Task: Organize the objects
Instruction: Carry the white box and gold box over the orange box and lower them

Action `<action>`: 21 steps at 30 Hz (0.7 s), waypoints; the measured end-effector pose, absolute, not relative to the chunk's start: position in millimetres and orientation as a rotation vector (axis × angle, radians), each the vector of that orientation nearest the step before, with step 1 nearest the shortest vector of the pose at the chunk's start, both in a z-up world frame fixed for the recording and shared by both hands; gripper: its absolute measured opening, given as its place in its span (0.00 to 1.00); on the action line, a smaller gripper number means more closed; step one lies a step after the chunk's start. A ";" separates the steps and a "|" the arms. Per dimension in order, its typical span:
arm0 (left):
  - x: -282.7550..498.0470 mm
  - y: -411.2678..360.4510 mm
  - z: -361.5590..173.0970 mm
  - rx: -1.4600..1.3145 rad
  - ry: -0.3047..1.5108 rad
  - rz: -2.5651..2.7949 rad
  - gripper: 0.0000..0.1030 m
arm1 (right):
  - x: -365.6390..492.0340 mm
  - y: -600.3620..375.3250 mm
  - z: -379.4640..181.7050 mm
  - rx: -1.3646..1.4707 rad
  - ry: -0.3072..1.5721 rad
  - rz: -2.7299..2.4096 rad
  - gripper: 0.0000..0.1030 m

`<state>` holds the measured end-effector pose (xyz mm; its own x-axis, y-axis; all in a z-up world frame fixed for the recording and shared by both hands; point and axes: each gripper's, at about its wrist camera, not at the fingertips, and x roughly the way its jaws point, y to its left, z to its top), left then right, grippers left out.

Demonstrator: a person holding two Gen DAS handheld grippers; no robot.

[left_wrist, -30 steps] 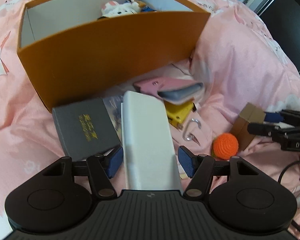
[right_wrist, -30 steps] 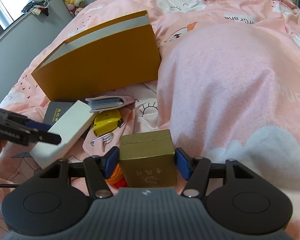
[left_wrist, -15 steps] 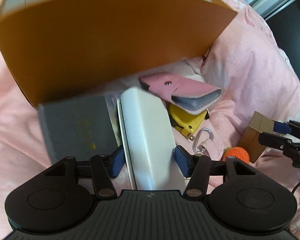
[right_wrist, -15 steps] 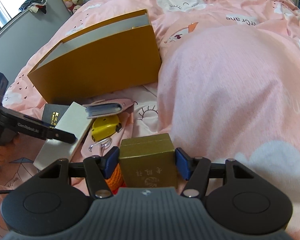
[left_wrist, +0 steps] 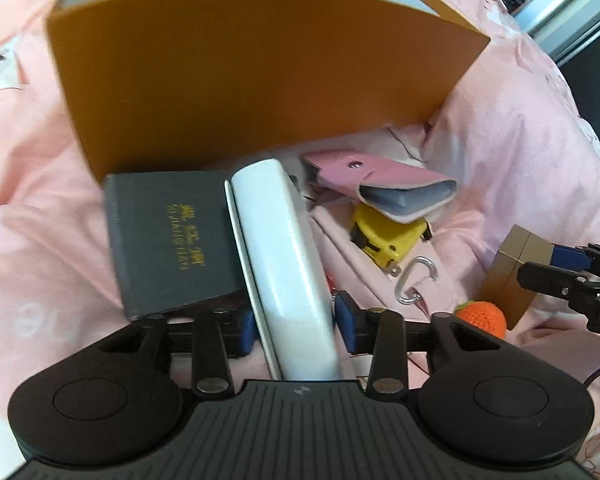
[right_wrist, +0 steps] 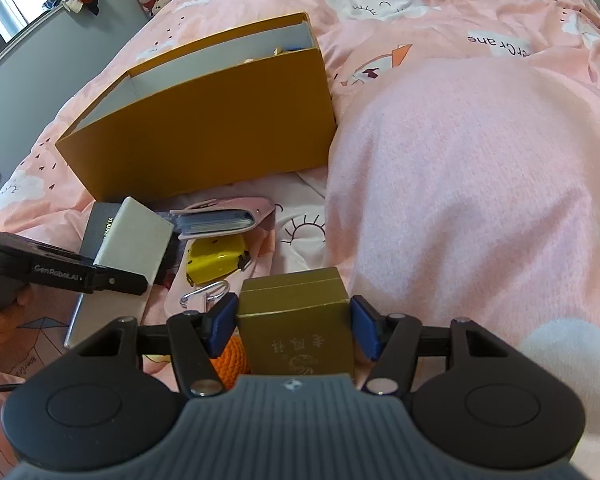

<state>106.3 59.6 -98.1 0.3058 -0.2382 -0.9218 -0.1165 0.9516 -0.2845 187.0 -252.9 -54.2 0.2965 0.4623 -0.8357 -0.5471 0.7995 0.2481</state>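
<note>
White box (left_wrist: 284,256): one, long flat slab with rounded corners, plain glossy white, thin lid seam down its left edge. It lies on the pink bedding (right_wrist: 460,184), just in front of the orange storage box (left_wrist: 260,80), its left edge against the grey booklet (left_wrist: 168,236)

Count on the bed:
- 1 orange storage box, open top, white inside, a few small items at the far end, too hidden to name
- 1 grey booklet, gold lettering on the cover, flat beside the white box
- 1 pink card wallet (left_wrist: 384,184), snap flap, grey card sleeves showing
- 1 yellow tape measure (left_wrist: 388,240), partly under the wallet
- 1 silver carabiner (left_wrist: 416,284), just in front of the tape measure
- 1 orange crochet ball (left_wrist: 482,320), next to the gold box
- 1 gold box (right_wrist: 300,320), printed characters on its face

Tongs:
- left gripper (left_wrist: 294,328): jaws closing, white box between them; blue pads look right at its sides, can't confirm firm contact
- right gripper (right_wrist: 292,326): blue pads pressed on both sides of the gold box, gripping it

A hand shows at the left edge of the right wrist view, on the left gripper's handle
</note>
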 end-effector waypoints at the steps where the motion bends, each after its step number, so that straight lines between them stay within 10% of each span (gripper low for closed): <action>1: 104.0 61.6 -98.6 -0.338 1.256 -0.069 0.45 | 187.7 -253.4 -54.4 -0.089 1.079 0.674 0.61; 21: 86.7 64.3 4.8 -0.342 0.931 -0.004 0.32 | 195.8 -219.0 20.9 -0.061 0.869 0.807 0.60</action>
<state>86.7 64.3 4.8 0.6010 -0.1495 -0.7851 -0.1435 0.9462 -0.2900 195.8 -219.0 20.9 0.3758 0.6064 -0.7007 -0.6536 0.7095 0.2635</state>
